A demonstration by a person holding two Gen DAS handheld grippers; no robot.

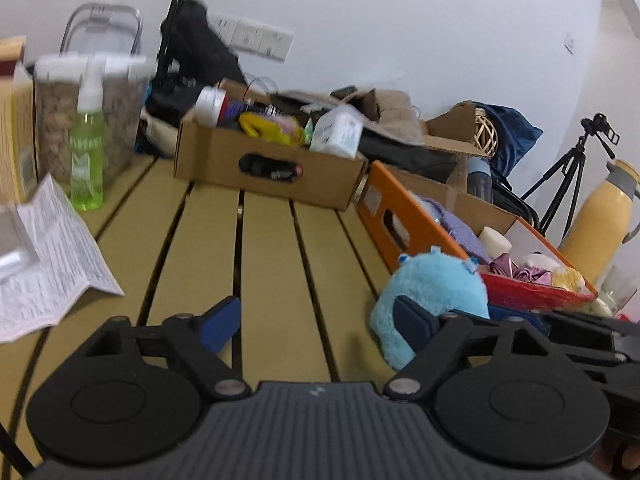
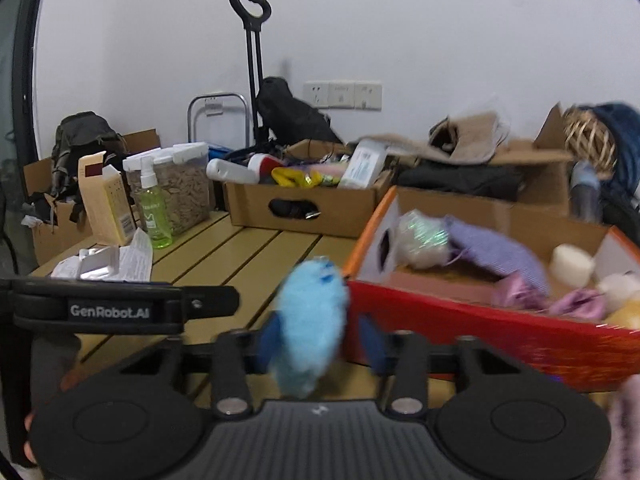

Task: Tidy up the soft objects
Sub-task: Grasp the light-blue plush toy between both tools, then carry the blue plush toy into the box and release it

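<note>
1. A slatted tan table [image 1: 272,240] stands before a white wall.
2. The fluffy blue plush [image 2: 310,320] sits between the right claw [image 2: 320,340] pads, apparently gripped, beside the orange-red cardboard box [image 2: 480,328].
3. The left claw [image 1: 316,320] gapes empty.
4. Its side reads "GenRobot.AI".

Left gripper [image 1: 316,322] and right gripper [image 2: 320,338] alike — matte black housings with ribbed grey centre plate, round black side discs, silver pivot screws, blue finger pads [image 1: 218,320], white "GenRobot.AI" lettering on one black arm
</note>
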